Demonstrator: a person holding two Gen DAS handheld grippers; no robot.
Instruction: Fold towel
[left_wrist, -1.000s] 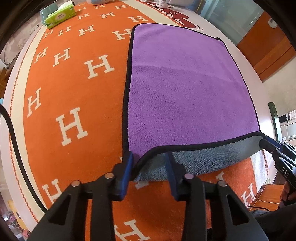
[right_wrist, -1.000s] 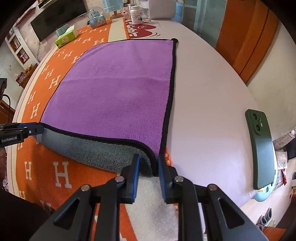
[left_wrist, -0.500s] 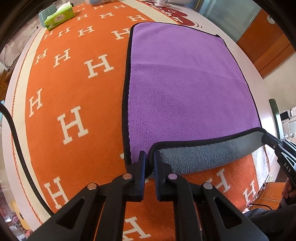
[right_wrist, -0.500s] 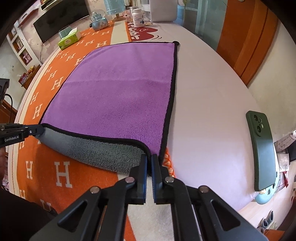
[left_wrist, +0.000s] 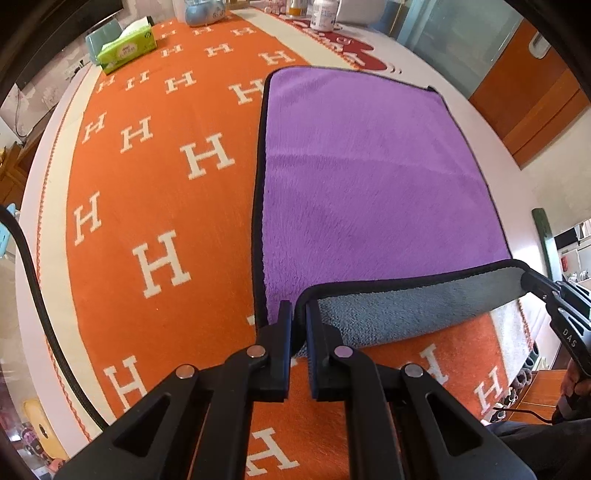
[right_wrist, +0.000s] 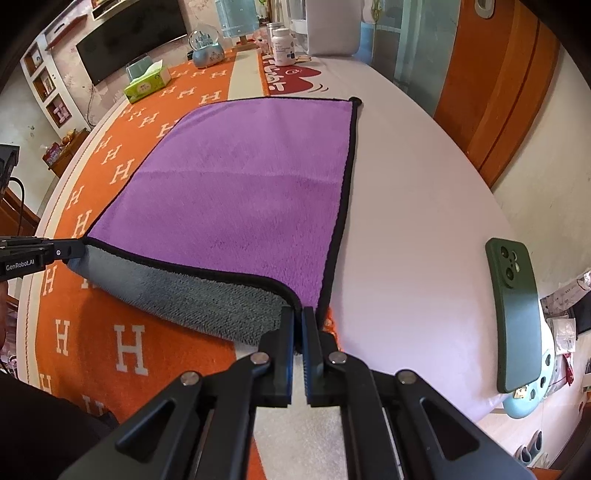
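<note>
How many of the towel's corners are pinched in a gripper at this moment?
2. The left gripper pinches the towel's near-left corner; the right gripper pinches the near-right corner. Both are lifted, showing the grey underside. The two far corners lie free on the table.

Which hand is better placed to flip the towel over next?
Neither alone. The left gripper and the right gripper each have their fingers shut on a near corner of the towel, whose near edge is lifted. Probably both carry it forward together.
</note>
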